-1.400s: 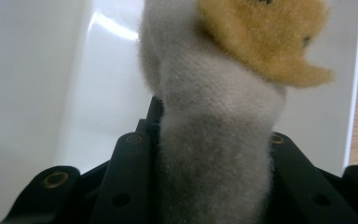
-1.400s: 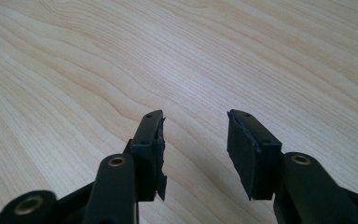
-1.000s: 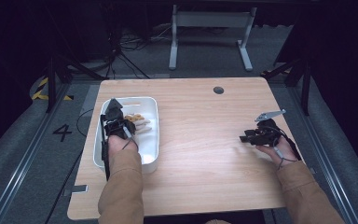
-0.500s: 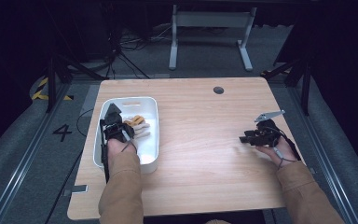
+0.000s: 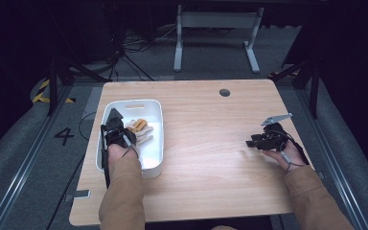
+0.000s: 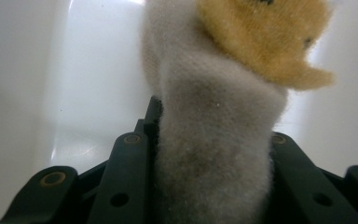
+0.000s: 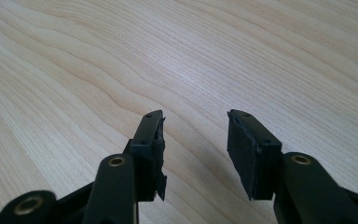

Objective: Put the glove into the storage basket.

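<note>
A plush toy (image 5: pixel 140 128), pale grey-white with an orange part (image 6: pixel 261 42), lies inside a white plastic bin (image 5: pixel 154 163) at the table's left. My left gripper (image 5: pixel 123 131) is down in the bin and shut on the toy. In the left gripper view both black jaws press into its pale fabric (image 6: pixel 214 154). My right gripper (image 5: pixel 252 142) hovers low over the bare wood at the table's right. Its jaws stand open (image 7: pixel 196 126) with nothing between them.
The light wooden table (image 5: pixel 206 129) has a round cable hole (image 5: pixel 224 92) near its far edge. A metal stand (image 5: pixel 215 28) rises behind the table, with dark floor and cables around it. The bin's white walls (image 6: pixel 74 70) close in around the left gripper.
The left gripper and the toy have shifted slightly toward the near side within the bin. The right hand has stayed where it was.
</note>
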The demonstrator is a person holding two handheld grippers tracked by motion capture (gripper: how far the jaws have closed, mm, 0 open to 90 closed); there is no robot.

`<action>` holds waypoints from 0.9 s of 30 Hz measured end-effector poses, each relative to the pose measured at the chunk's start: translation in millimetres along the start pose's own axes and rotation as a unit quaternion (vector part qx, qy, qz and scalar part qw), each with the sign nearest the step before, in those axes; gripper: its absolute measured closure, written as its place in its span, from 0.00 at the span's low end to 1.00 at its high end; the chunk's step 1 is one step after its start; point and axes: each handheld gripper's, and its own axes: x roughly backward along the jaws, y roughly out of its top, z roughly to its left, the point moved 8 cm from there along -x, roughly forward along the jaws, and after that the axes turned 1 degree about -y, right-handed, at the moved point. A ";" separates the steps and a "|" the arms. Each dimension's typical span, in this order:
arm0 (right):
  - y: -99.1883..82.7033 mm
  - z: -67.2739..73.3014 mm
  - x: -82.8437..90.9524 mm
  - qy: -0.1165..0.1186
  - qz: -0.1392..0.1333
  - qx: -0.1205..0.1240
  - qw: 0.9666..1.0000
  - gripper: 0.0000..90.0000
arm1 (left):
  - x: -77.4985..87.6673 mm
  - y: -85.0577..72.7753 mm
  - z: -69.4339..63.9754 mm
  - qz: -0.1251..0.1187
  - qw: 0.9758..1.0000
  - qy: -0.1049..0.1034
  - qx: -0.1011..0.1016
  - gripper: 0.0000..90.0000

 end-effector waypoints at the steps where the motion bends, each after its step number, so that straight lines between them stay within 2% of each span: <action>1: 0.1 -0.1 0.2 -0.001 -0.001 -0.001 1.000 0.62 | 0.1 -0.2 0.9 0.003 1.000 0.002 -0.006 0.76; 6: 0.0 -0.2 0.0 0.000 0.000 -0.002 1.000 0.62 | 0.2 -0.2 0.4 0.003 1.000 0.000 -0.004 0.74; 7: -0.2 -0.3 -0.1 0.000 0.000 -0.001 1.000 0.62 | 0.6 -0.4 1.3 0.005 1.000 0.002 -0.009 0.74; 9: -0.3 -0.4 0.0 0.000 0.000 -0.001 1.000 0.62 | 0.5 -0.6 0.0 0.003 1.000 -0.001 0.000 0.75; 11: -0.2 -0.6 -0.1 0.000 0.000 -0.002 1.000 0.62 | 1.9 -0.4 1.2 0.002 1.000 0.000 -0.006 0.75; 12: -0.2 -0.4 -0.2 0.000 0.000 -0.002 1.000 0.62 | 2.0 -0.4 0.4 0.000 1.000 0.000 -0.001 0.75; 13: -0.3 -0.1 -0.2 0.000 0.001 -0.001 1.000 0.62 | 1.8 -0.2 1.1 0.001 1.000 0.002 -0.006 0.75; 18: -0.2 -0.1 -0.2 0.000 0.000 -0.001 1.000 0.62 | -0.5 -2.2 -1.4 0.011 1.000 0.006 -0.009 0.74; 25: -0.4 -0.5 -0.4 0.000 0.000 -0.002 1.000 0.62 | 1.0 -2.6 -4.1 0.017 1.000 -0.002 -0.005 0.66; 27: -0.3 -0.5 -0.2 0.000 0.000 -0.001 1.000 0.62 | 2.1 -3.3 -4.3 0.020 1.000 -0.004 -0.019 0.60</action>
